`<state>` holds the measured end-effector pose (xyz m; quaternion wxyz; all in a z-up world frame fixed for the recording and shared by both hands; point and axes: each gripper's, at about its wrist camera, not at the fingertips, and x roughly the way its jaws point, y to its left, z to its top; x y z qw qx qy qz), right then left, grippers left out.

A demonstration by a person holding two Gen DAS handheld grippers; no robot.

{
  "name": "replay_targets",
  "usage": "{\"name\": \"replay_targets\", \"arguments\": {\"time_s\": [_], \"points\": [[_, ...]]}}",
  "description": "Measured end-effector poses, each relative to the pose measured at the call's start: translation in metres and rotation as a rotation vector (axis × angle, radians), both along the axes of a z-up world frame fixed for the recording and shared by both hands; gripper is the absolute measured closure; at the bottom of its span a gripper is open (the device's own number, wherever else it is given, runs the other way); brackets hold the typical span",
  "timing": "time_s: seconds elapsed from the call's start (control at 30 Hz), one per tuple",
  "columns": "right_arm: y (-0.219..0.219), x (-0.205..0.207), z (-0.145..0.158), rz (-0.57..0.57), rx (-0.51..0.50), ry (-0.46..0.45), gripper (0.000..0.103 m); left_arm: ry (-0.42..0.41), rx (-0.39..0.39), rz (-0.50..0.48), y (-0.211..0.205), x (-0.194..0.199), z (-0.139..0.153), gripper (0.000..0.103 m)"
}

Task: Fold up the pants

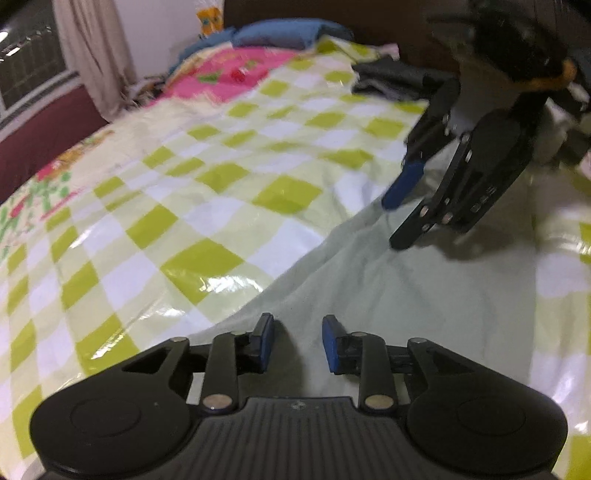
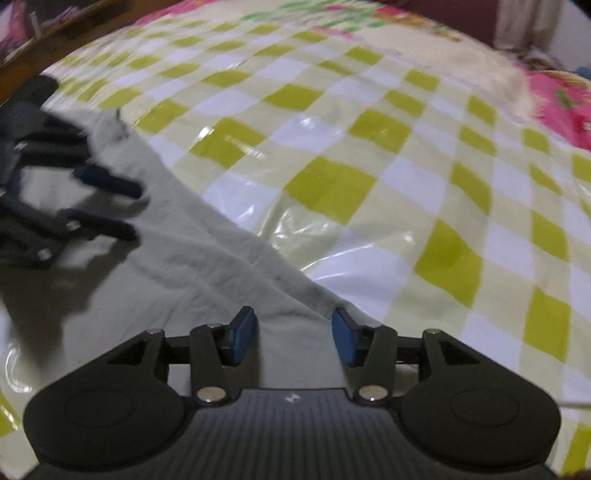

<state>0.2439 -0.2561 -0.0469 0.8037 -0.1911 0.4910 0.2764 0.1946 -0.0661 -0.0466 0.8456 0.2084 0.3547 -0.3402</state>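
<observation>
Pale green pants [image 1: 424, 295] lie flat on a bed with a glossy yellow-green checked cover [image 1: 184, 192]. My left gripper [image 1: 297, 343] is open and empty, its blue pads just above the pants' edge. My right gripper [image 1: 397, 221] shows at the right of the left wrist view, open, hovering over the far part of the pants. In the right wrist view the pants [image 2: 192, 266] run diagonally; my right gripper [image 2: 293, 339] is open over their edge, and my left gripper [image 2: 129, 210] shows blurred at the left, open.
A pile of dark clothes [image 1: 391, 79] lies at the bed's far right. Pink floral bedding [image 1: 221, 70] and a blue pillow [image 1: 288, 33] lie at the head. A curtain [image 1: 92, 55] and a window [image 1: 29, 62] are on the left. A wooden bed frame [image 2: 55, 29] borders the bed.
</observation>
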Motion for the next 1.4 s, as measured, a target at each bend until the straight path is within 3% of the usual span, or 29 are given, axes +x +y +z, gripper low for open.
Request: {"name": "replay_targets", "arguments": {"time_s": [0.07,0.13,0.17,0.2,0.23,0.3,0.43,0.5,0.53,0.6,0.77,0.83,0.93,1.0,1.03,1.07,1.17,1.23,1.3,1.33,1.37,1.4], "points": [[0.003,0.003,-0.002,0.024,-0.026,0.017,0.057,0.002,0.02,-0.03,-0.002,0.002,-0.007,0.059],[0.003,0.004,-0.002,0.025,-0.029,0.033,0.074,-0.012,0.035,-0.046,-0.004,0.001,-0.006,0.06],[0.004,0.003,0.0,0.026,-0.042,0.028,0.091,-0.027,0.05,-0.047,-0.005,0.0,-0.005,0.068],[0.004,0.002,0.003,0.014,-0.054,0.022,0.1,-0.051,0.072,-0.045,-0.006,0.0,-0.004,0.073],[0.003,0.001,0.007,-0.001,-0.052,0.018,0.1,-0.069,0.091,-0.044,-0.006,0.0,-0.005,0.08],[0.0,0.0,0.017,-0.026,-0.024,-0.007,0.101,-0.092,0.111,-0.039,-0.005,0.002,-0.005,0.08],[-0.004,0.003,0.025,-0.026,0.003,-0.006,0.096,-0.035,0.058,-0.08,0.002,0.004,0.006,0.08],[-0.002,0.002,0.024,0.014,0.005,0.006,0.088,-0.026,0.039,-0.126,0.005,0.0,0.011,0.076],[-0.001,0.003,0.021,0.032,0.01,0.027,0.083,-0.023,0.046,-0.141,0.005,0.0,0.011,0.068],[0.003,0.007,0.015,0.062,0.009,0.05,0.059,-0.039,0.066,-0.154,0.005,0.003,0.009,0.055],[0.015,0.017,0.001,0.119,-0.016,0.072,0.056,0.022,0.042,-0.192,0.001,0.014,0.005,0.053],[0.019,0.016,-0.002,0.151,-0.04,0.078,0.057,0.028,0.067,-0.224,-0.003,0.011,0.001,0.053],[0.021,0.013,-0.002,0.172,-0.053,0.083,0.063,0.02,0.089,-0.245,-0.005,0.011,-0.002,0.054],[0.023,0.012,-0.003,0.183,-0.07,0.078,0.072,0.016,0.096,-0.24,-0.006,0.014,-0.001,0.067],[0.025,0.012,-0.003,0.18,-0.074,0.076,0.076,0.008,0.104,-0.234,-0.007,0.015,0.001,0.08],[0.026,0.011,-0.002,0.18,-0.074,0.072,0.089,-0.003,0.112,-0.231,-0.006,0.016,0.003,0.083],[0.028,0.006,0.006,0.176,-0.064,0.061,0.099,-0.018,0.119,-0.237,-0.003,0.016,0.008,0.083],[0.029,0.002,0.011,0.174,-0.055,0.057,0.1,-0.009,0.111,-0.25,-0.002,0.016,0.009,0.082],[0.029,-0.002,0.016,0.176,-0.043,0.046,0.101,0.006,0.1,-0.267,-0.003,0.017,0.009,0.076],[0.028,-0.002,0.018,0.172,-0.038,0.041,0.102,0.0,0.099,-0.267,-0.003,0.017,0.009,0.068],[0.028,-0.002,0.02,0.162,-0.034,0.031,0.102,-0.004,0.096,-0.271,-0.004,0.017,0.008,0.053],[0.027,-0.001,0.021,0.15,-0.034,0.023,0.102,-0.008,0.092,-0.276,-0.005,0.017,0.007,0.046]]}}
